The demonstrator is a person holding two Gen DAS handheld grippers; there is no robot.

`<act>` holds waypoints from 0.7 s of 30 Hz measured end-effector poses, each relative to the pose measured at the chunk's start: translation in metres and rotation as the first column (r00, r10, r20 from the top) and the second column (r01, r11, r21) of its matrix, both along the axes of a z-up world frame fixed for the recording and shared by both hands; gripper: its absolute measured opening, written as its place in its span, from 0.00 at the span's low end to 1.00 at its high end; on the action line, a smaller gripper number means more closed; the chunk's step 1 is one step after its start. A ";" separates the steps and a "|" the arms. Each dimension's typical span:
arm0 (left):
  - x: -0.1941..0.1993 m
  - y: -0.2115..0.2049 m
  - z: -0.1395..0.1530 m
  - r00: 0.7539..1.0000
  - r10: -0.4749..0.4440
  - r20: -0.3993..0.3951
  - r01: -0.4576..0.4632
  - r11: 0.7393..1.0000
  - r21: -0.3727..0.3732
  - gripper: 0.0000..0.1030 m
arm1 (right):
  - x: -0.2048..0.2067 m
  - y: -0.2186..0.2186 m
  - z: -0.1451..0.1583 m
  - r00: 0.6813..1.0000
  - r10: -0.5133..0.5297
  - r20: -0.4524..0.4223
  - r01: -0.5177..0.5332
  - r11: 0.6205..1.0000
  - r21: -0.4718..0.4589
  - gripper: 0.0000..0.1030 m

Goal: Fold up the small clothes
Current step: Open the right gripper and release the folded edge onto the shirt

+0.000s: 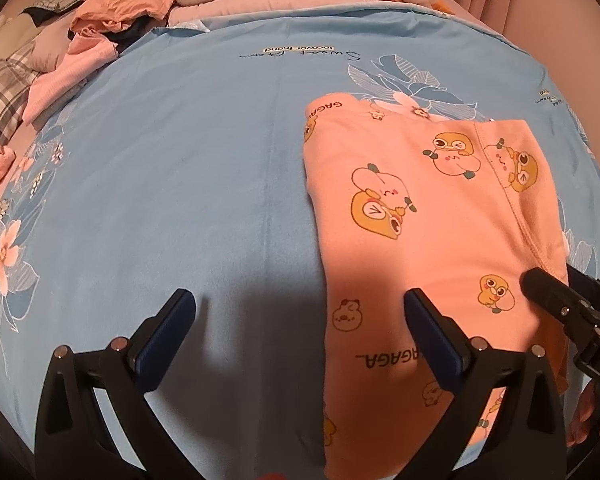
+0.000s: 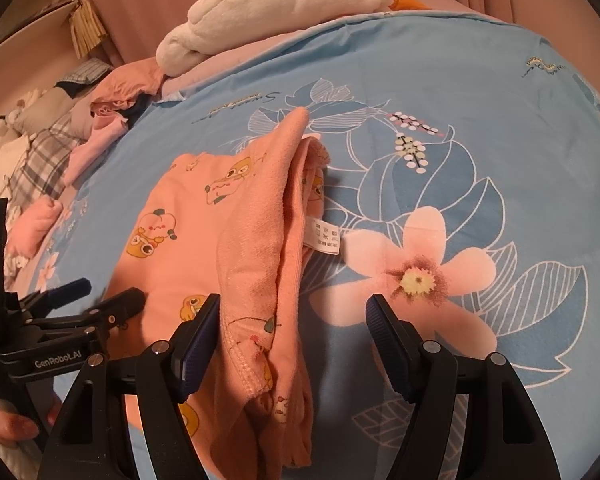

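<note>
A small orange garment printed with cartoon ducks lies folded on the blue floral bedsheet. My left gripper is open and empty, its right finger over the garment's near left edge. In the right wrist view the garment shows stacked folded layers and a white care label. My right gripper is open and empty, straddling the garment's right edge. The right gripper's tip shows in the left view; the left gripper shows in the right view.
A pile of pink, plaid and dark clothes lies at the bed's far left. A white plush toy rests on a pink blanket at the head of the bed. Pink curtains hang behind.
</note>
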State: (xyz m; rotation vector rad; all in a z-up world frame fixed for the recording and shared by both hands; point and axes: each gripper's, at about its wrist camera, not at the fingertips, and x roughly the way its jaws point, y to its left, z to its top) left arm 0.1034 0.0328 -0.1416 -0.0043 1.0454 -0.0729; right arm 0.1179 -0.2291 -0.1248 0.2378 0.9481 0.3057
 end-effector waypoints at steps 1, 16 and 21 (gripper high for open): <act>0.000 0.001 -0.001 1.000 0.001 -0.004 -0.001 1.000 -0.007 1.00 | 0.000 -0.001 0.000 1.000 -0.001 0.000 0.001 1.000 0.000 0.70; -0.002 -0.003 0.001 1.000 0.003 0.002 -0.003 1.000 0.000 1.00 | -0.002 -0.001 0.000 1.000 -0.003 0.001 0.003 1.000 -0.001 0.70; -0.004 -0.003 0.003 1.000 0.004 0.006 -0.004 1.000 -0.001 1.00 | -0.002 -0.002 0.001 1.000 -0.008 0.000 0.008 1.000 -0.002 0.70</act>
